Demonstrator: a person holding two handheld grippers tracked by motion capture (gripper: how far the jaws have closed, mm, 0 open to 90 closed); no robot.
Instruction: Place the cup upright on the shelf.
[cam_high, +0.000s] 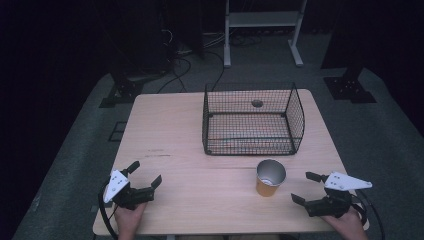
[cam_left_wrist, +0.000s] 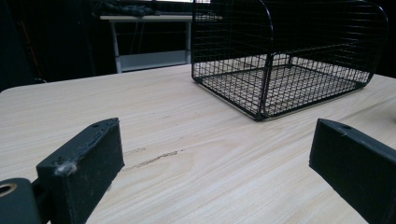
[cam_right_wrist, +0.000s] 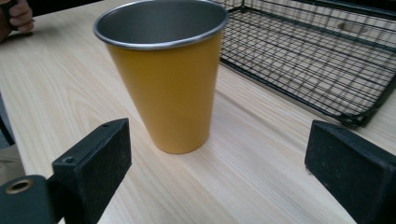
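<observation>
Yellow cup (cam_right_wrist: 168, 88) between wide-open jaws, untouched

Yellow cup (cam_right_wrist: 173, 88), black wire basket (cam_high: 252, 120), pale wood table (cam_high: 165, 135).

From the high view we see a dim scene: the table (cam_high: 180, 130) is the one lit surface, under soft light from above, and the floor around it falls off to near black. In both gripper views the wood is brighter, and the near black jaws are soft (slightly out of focus). The cup (cam_right_wrist: 166, 79) casts only a faint shadow, its rim catching a thin gleam.
</observation>
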